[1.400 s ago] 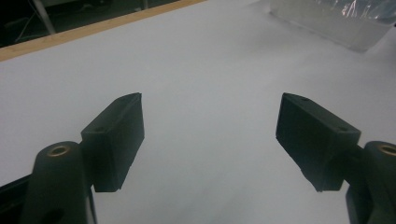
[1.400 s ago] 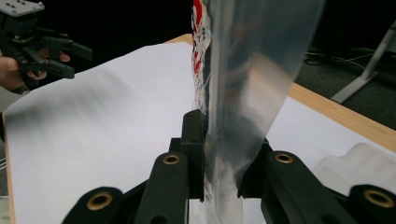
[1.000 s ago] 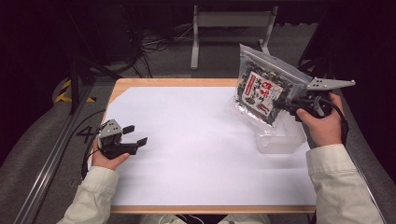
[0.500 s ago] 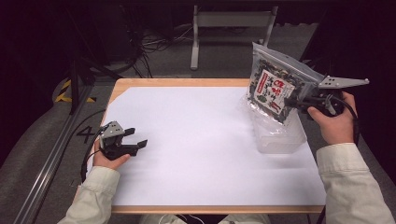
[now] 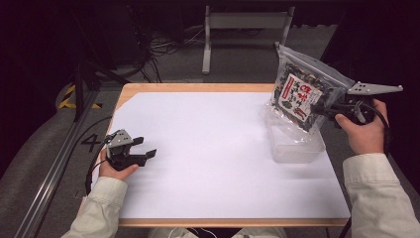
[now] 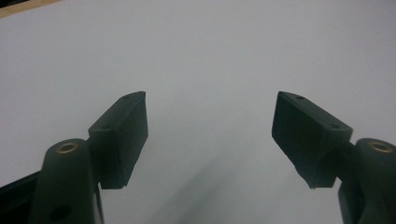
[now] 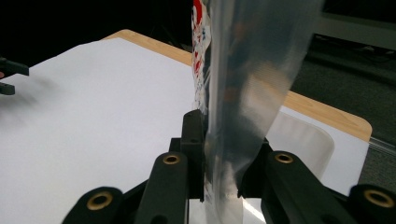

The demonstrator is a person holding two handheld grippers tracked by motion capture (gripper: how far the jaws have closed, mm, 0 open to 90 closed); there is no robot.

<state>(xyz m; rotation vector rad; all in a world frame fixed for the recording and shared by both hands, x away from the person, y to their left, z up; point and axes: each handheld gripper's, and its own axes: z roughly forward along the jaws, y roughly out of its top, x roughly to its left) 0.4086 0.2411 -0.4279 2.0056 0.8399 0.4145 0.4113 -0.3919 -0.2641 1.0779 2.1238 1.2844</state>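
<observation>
Right gripper (image 5: 321, 110) pinching snack bag (image 5: 299, 94), lifted above clear tray (image 5: 297, 146) at 3 o'clock; placement pending; left gripper (image 5: 143, 148) spread, idle at 9.

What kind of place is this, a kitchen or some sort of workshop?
Probably a lab or recording studio: a white-covered table in a dark room, cables on the floor, and a metal stand behind. No kitchen fittings in sight.

Wooden table (image 5: 198, 88), rounded corners, bare wood along far and near edges. Covered almost wholly by white sheet (image 5: 213, 148). At right on sheet, clear plastic tray (image 5: 297, 146), lying flat close to right edge. Left gripper (image 5: 141, 153) resting low at sheet's left edge.
</observation>
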